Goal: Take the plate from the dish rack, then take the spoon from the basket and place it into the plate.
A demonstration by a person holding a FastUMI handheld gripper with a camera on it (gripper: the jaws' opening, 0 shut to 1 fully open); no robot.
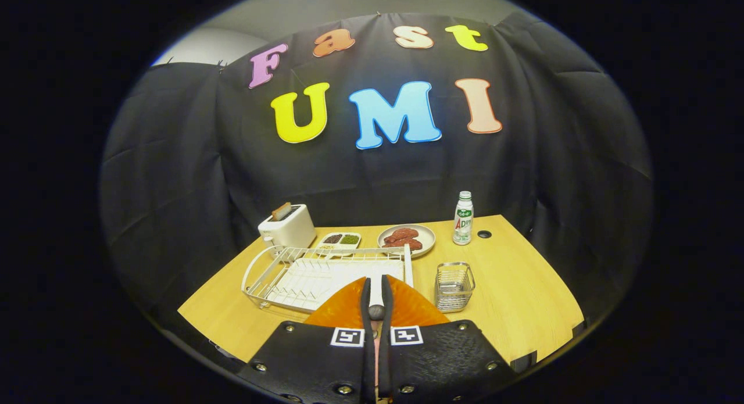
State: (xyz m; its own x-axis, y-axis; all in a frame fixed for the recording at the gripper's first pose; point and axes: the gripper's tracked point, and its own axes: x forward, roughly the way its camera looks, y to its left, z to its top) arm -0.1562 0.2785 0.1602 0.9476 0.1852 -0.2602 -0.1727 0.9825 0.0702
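Note:
My gripper (376, 283) hangs over an orange plate (343, 311) that lies on the wooden table (523, 288), in front of the white wire dish rack (314, 276). The fingers are nearly together. A thin spoon (376, 312) is pinched between them; I see a small grey rounded part and a pale pinkish stem lower down, the rest is hidden by the fingers. The spoon sits above the middle of the plate. The wire basket (454, 286) stands just right of the plate and looks to have nothing in it. No dishes stand in the rack.
Behind the rack are a white toaster (287, 226), a small two-compartment dish (340, 239) and a grey plate with reddish food (406, 239). A small bottle (463, 218) stands at the back right, by a dark round hole (484, 234). Bare tabletop lies right of the basket.

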